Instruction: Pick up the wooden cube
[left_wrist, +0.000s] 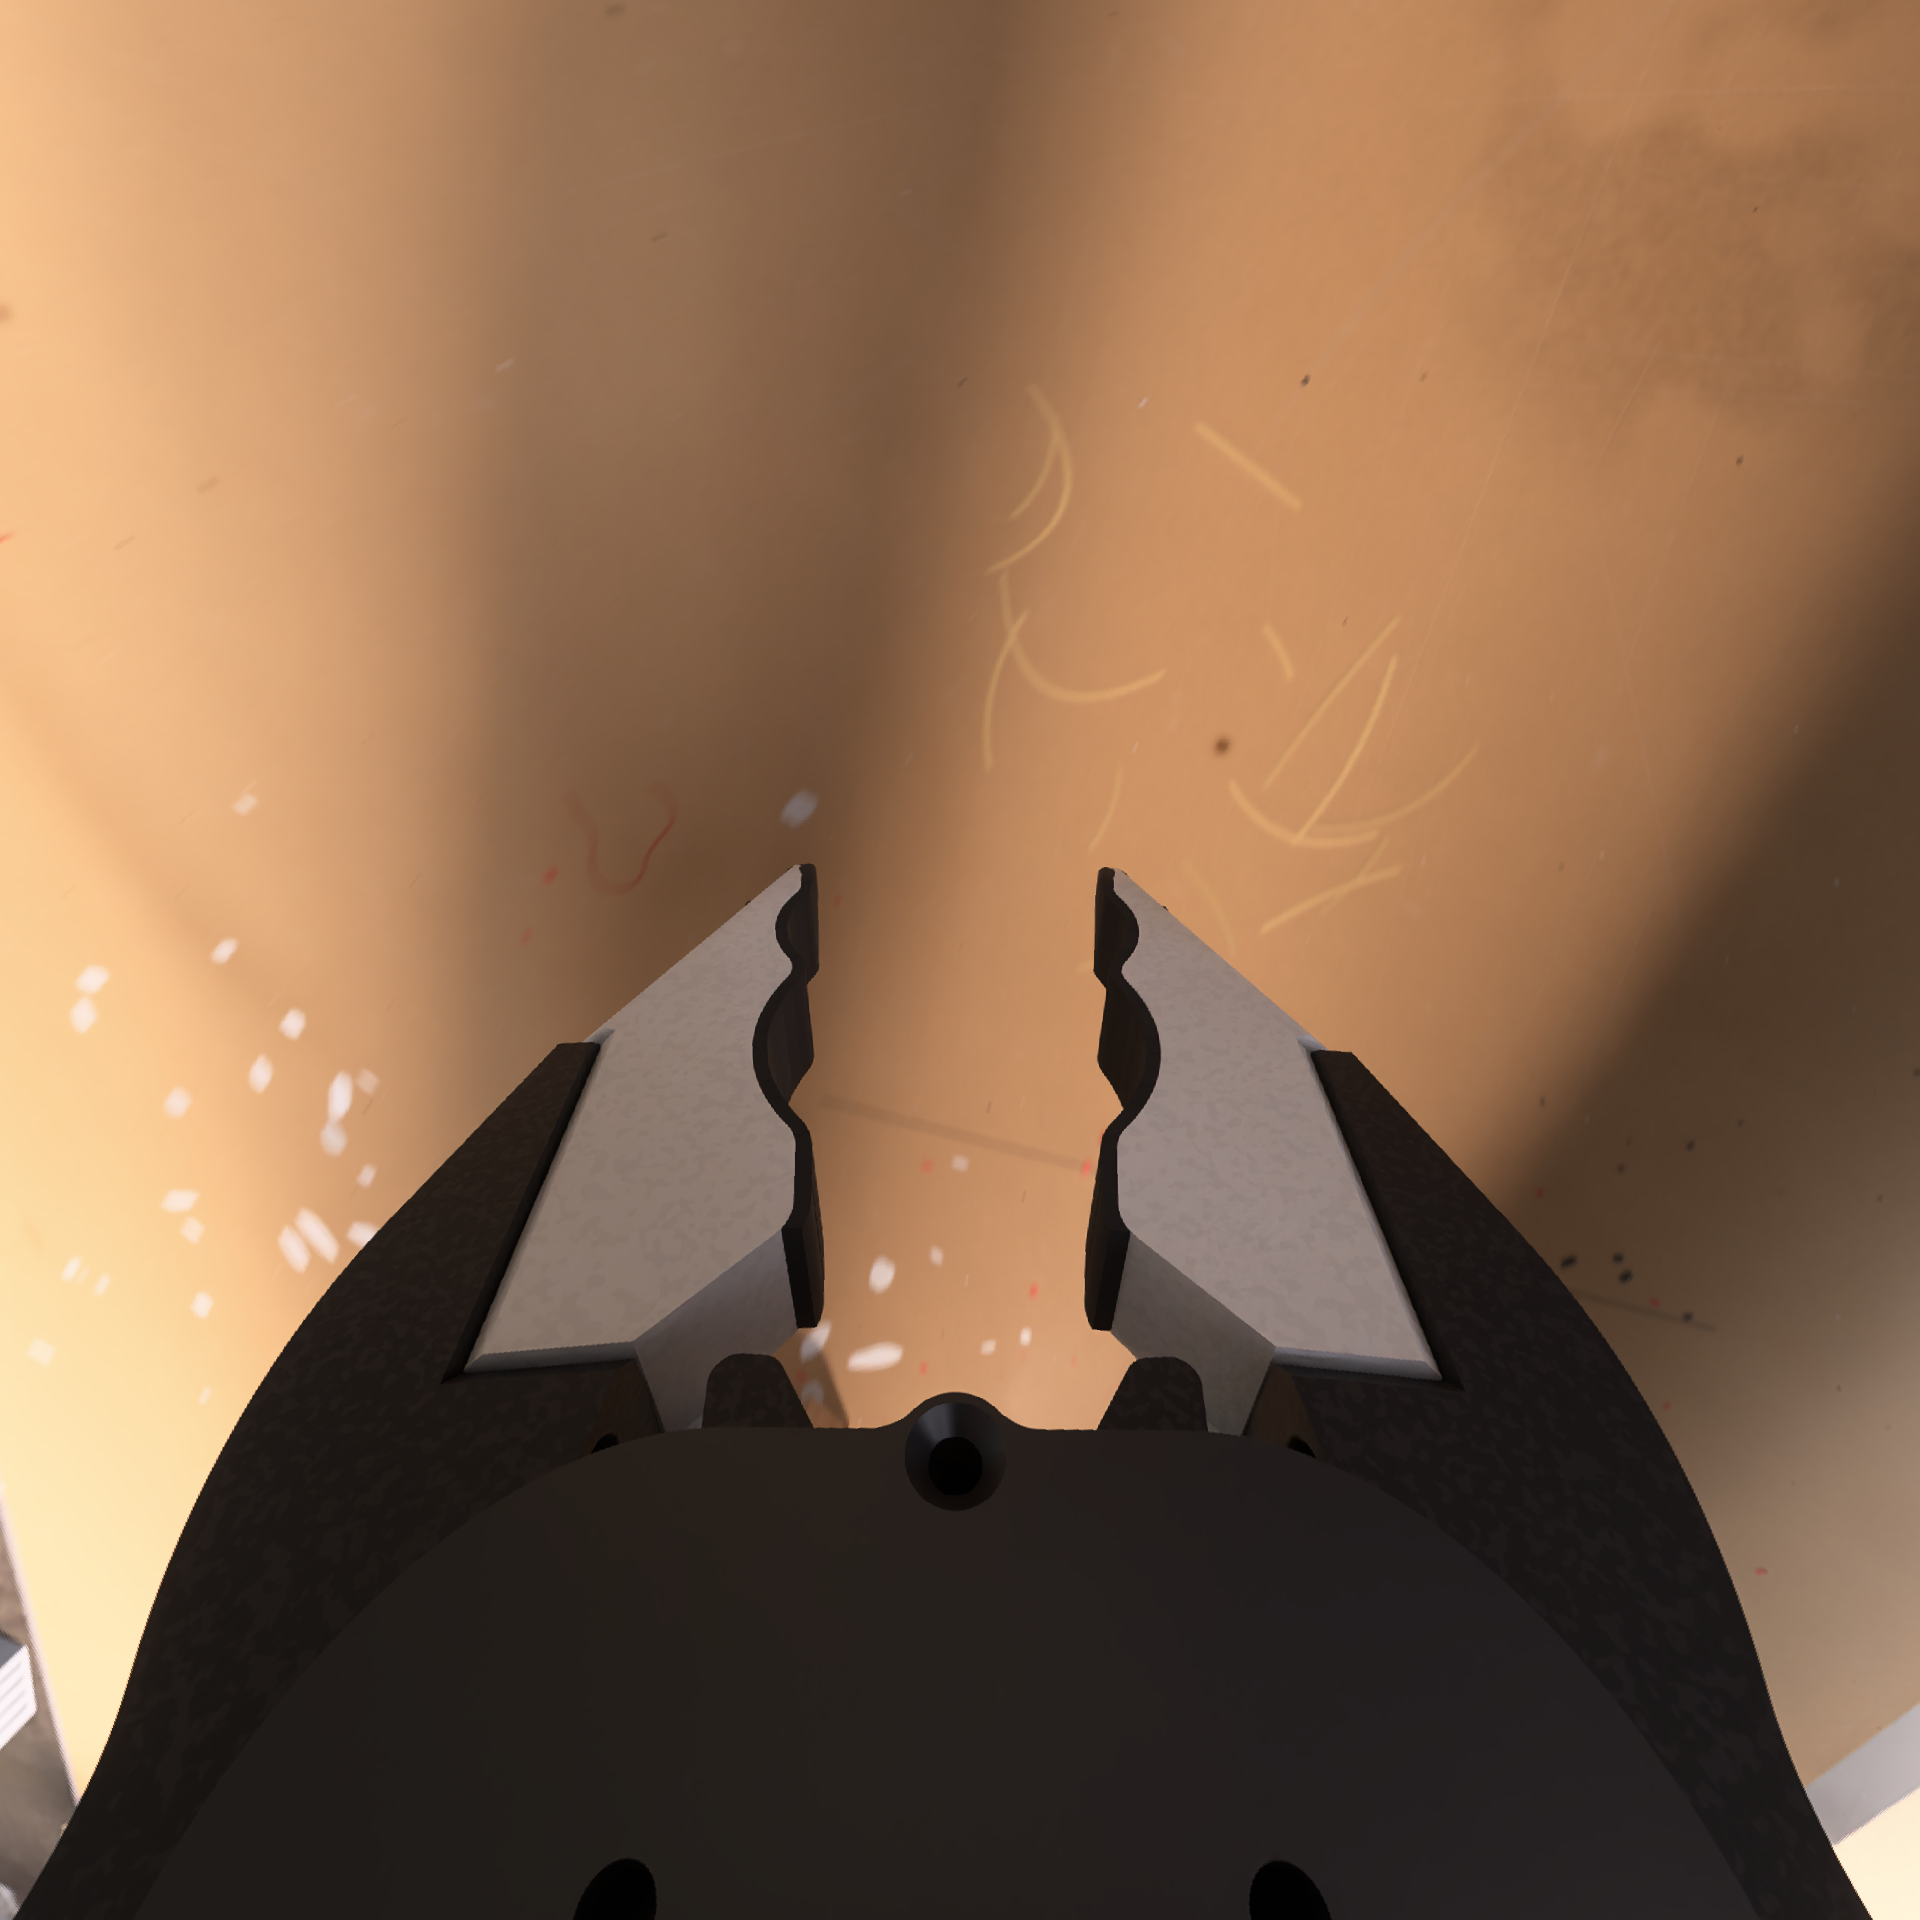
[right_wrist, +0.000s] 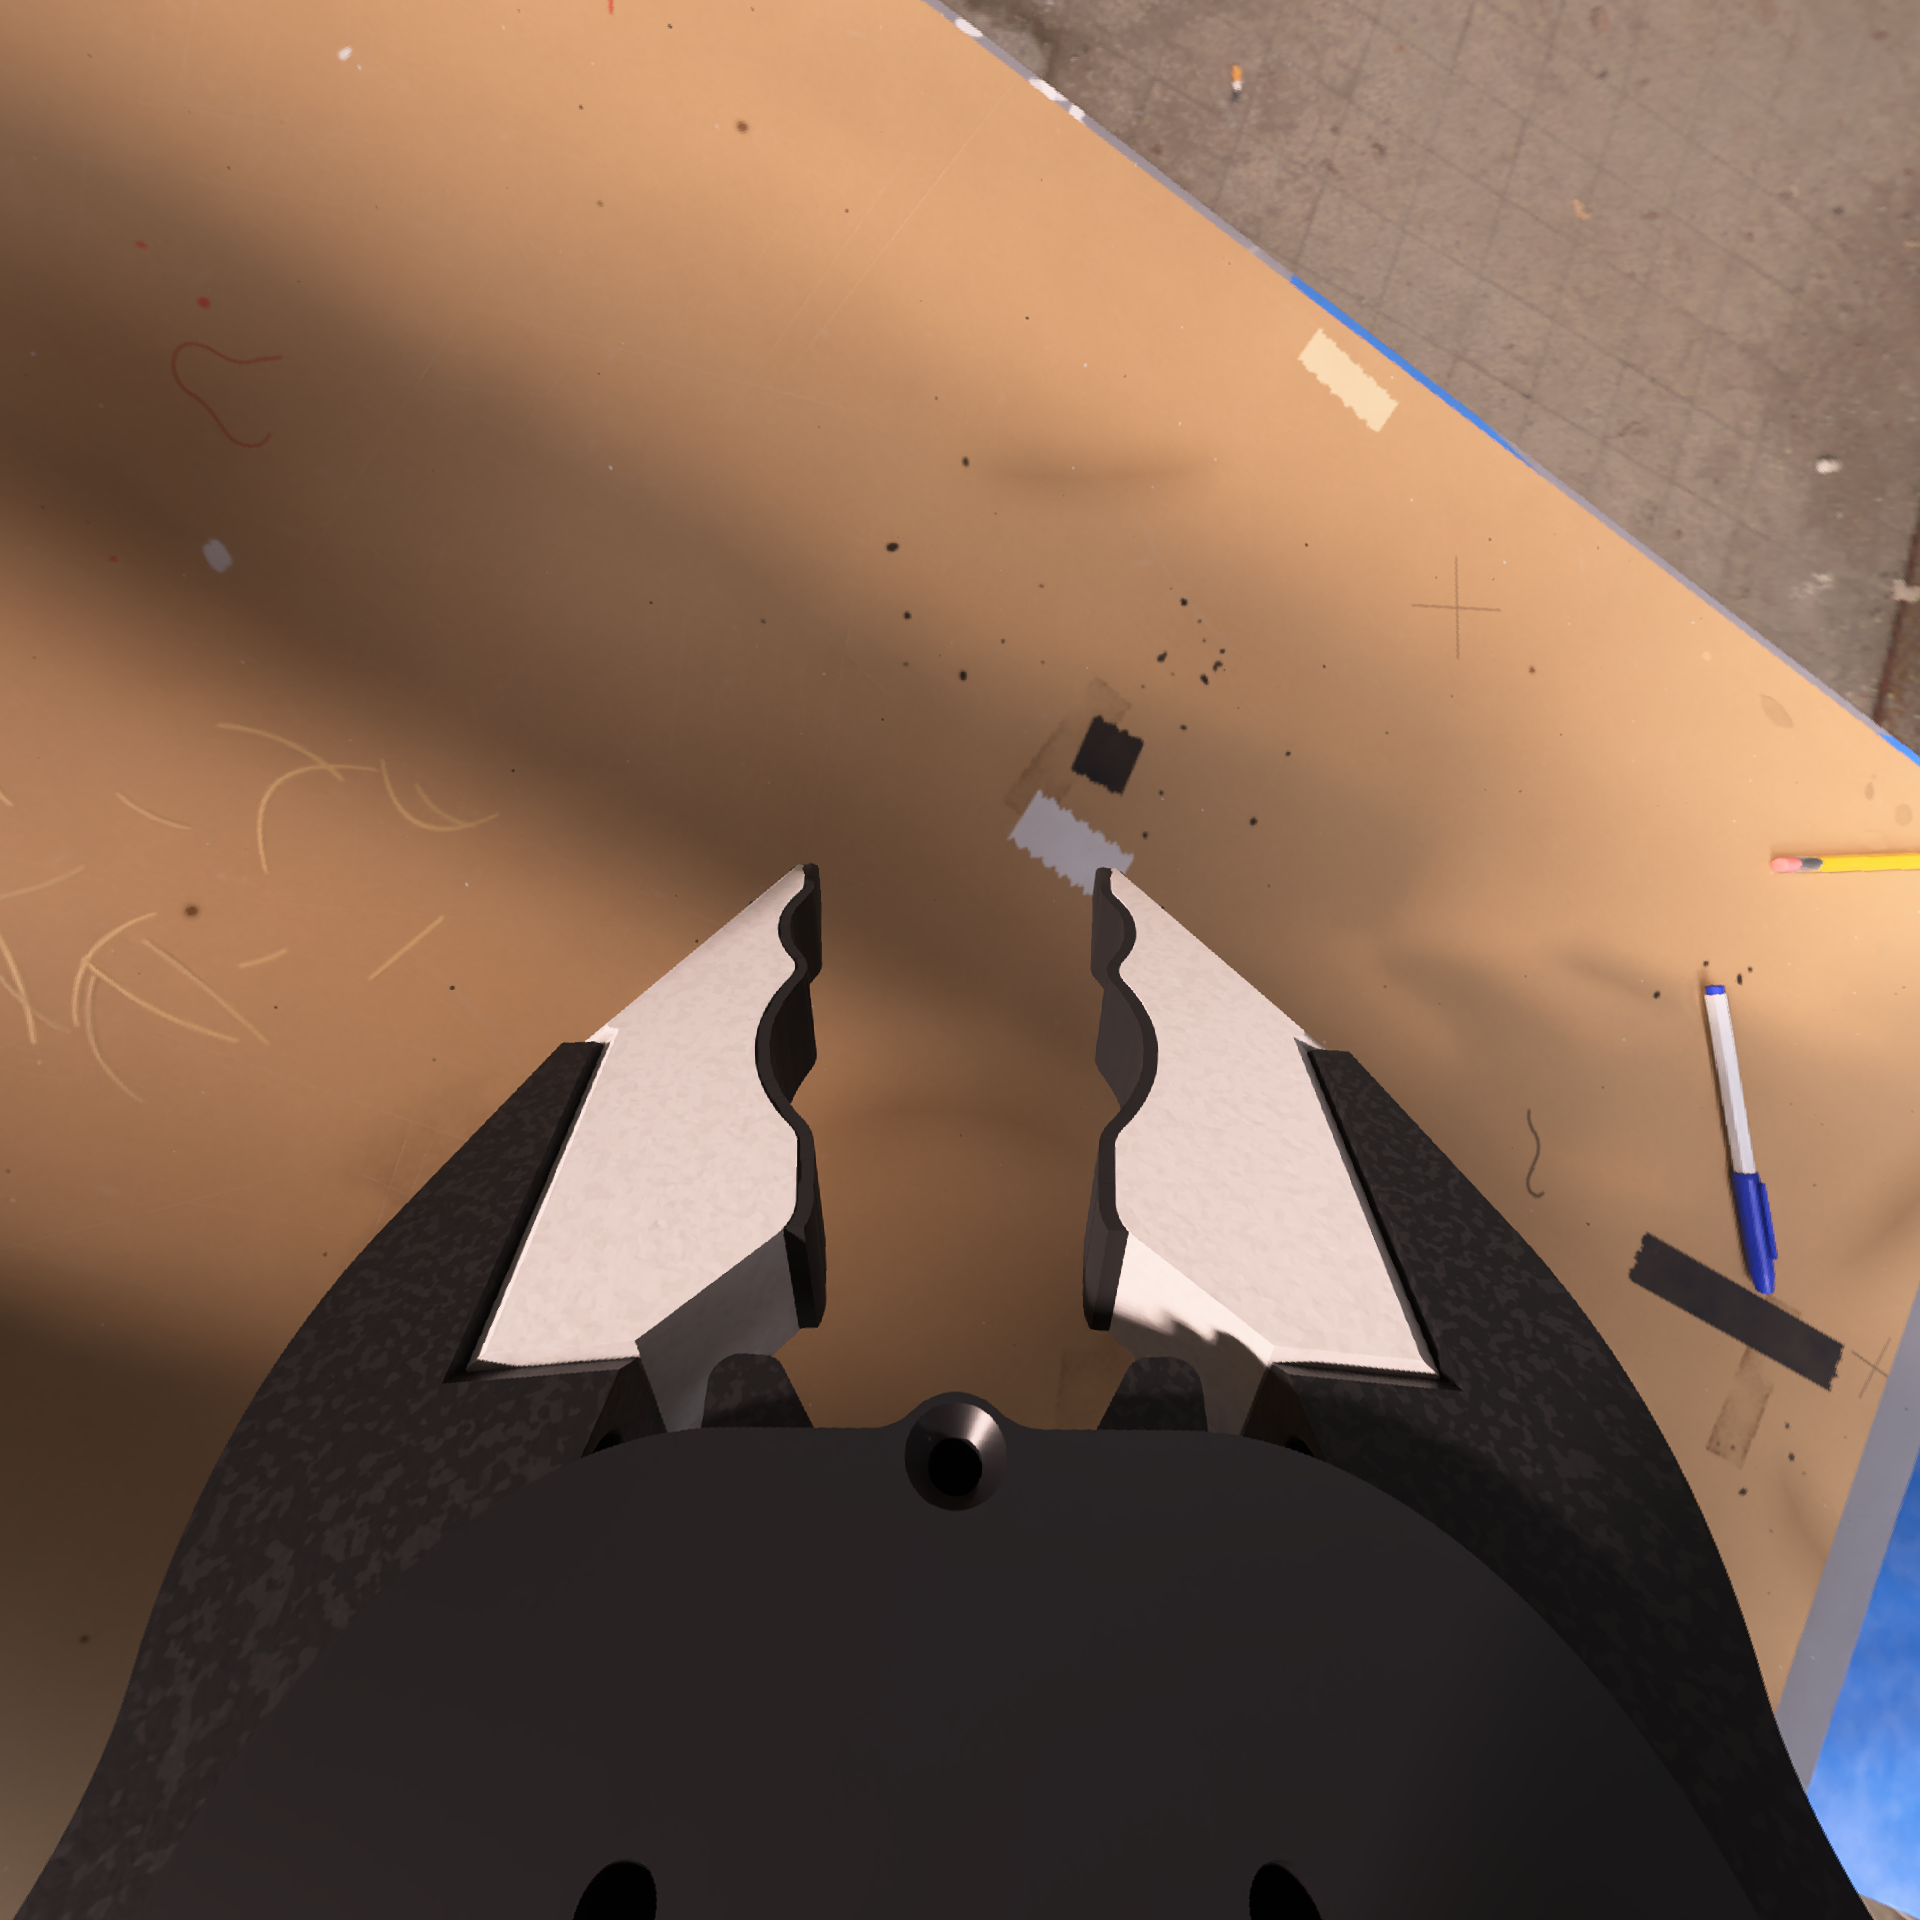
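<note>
Wooden cube unseen; hand-held grippers (left_wrist: 956, 873) (right_wrist: 954, 873) spread.

A matt, tan tabletop (left_wrist: 416, 520), board-like and scuffed with pale scratches and paint flecks, is seen. Smooth, pale, faintly mottled fingers (left_wrist: 665, 1143) are set in rough, pebbled black housing on the left gripper (left_wrist: 956, 883); the same finish is shown on the right gripper (right_wrist: 956, 883). A glossy plastic marker (right_wrist: 1737, 1138), matt black tape (right_wrist: 1733, 1309) and a rough concrete floor (right_wrist: 1558, 208) are caught.
</note>
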